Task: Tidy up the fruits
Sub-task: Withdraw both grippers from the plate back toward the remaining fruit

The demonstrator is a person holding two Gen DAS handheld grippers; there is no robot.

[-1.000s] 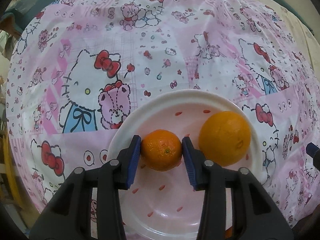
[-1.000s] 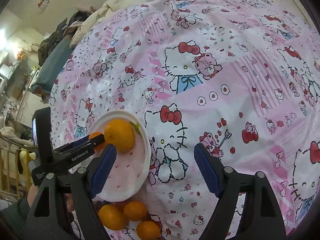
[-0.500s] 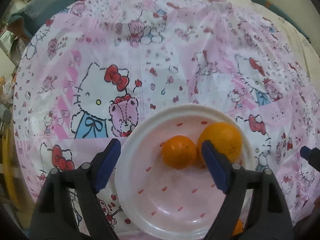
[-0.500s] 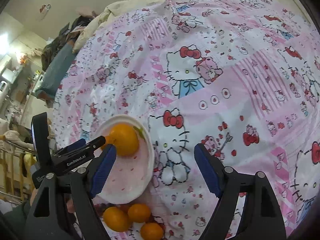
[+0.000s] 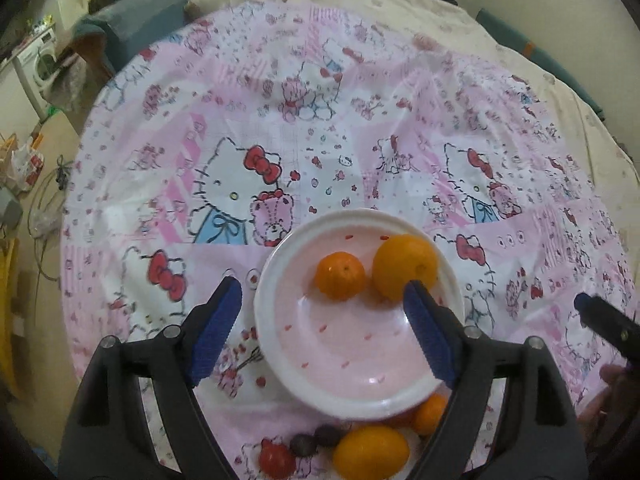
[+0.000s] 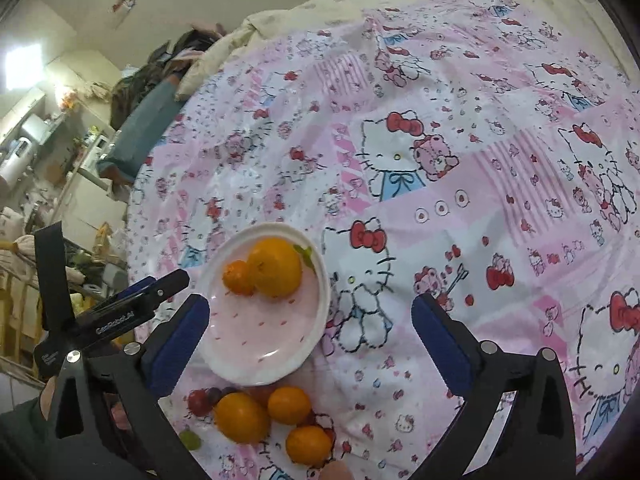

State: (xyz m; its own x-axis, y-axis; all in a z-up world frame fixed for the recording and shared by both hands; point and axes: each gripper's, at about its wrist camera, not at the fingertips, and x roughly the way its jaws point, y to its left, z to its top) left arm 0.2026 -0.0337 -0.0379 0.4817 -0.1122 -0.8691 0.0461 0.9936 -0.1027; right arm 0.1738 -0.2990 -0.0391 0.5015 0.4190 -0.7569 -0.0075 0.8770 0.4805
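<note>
Claw on the left (image 5: pixel 320 284): wide open, with nothing held. Hangs up over the pink plate (image 5: pixel 264 308), with one blue pad out past the plate's left rim and the other pad over its right side.

Left of the plate: only the pink cloth (image 5: pixel 280 128) with cats and bows on it.

On the plate: two fruits at the far side, touching or nearly so. Left one, a small orange (image 5: pixel 340 276). Right one, a big orange (image 5: pixel 404 266), close to the rim. Rest of the plate bare, pink with little red marks.

Just in front of the plate, on the cloth: a small heap of fruit. From the left, a green grape (image 6: pixel 190 440) and some dark red grapes (image 6: pixel 198 400), then three more oranges (image 6: pixel 240 418) bunched close. Not on the plate. Hard to tell what the round red fruit (image 5: pixel 276 458) seen from the left claw is.

Claw on the right (image 6: pixel 310 302): jaws opening, very wide by now, nothing between the pads and nothing held. Hangs above the cloth beside the plate, with its left pad over the plate's near rim and its right pad out over a cat picture, well away from any fruit.
</note>
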